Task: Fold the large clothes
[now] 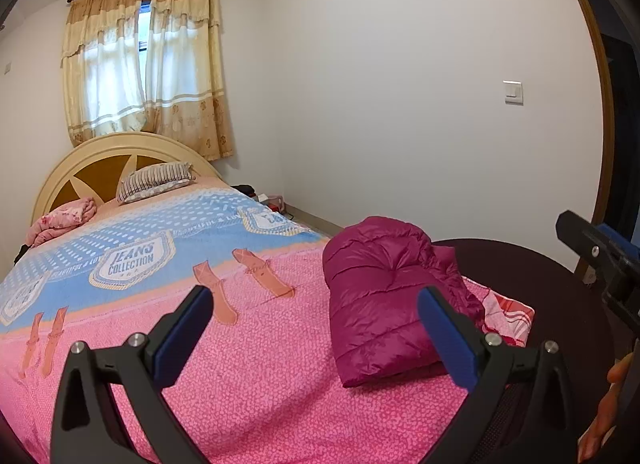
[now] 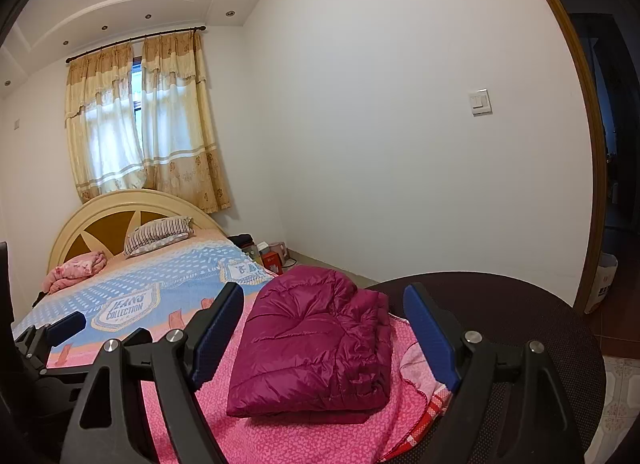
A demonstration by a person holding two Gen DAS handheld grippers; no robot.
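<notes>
- Both pairs of fingers stand spread wide with nothing between the pads: the left gripper (image 1: 316, 320) fills the bottom of its own view, the right gripper (image 2: 324, 320) the bottom of its own.
- Neither touches cloth; both hang above the pink bedspread (image 1: 248, 376) at the foot of the bed.
- Just beyond the fingers lies the magenta padded jacket (image 2: 316, 348), at lower centre in the right wrist view and at lower right in the left wrist view (image 1: 380, 300).
- It sits as a compact, roughly rectangular bundle, layers stacked, with a rumpled edge along its right side.
- Beside it, at lower right, a dark round chair back (image 2: 520, 328) rises near the bed's corner.
- Judging by its shape, the folding of this garment looks done or nearly so; perhaps only tidying that loose right edge is left.
- Farther up the bed, at middle left, a crumpled pink cloth (image 2: 76, 270) lies by the striped pillow (image 2: 160, 238); whether it is clothing awaiting folding cannot be told.
</notes>
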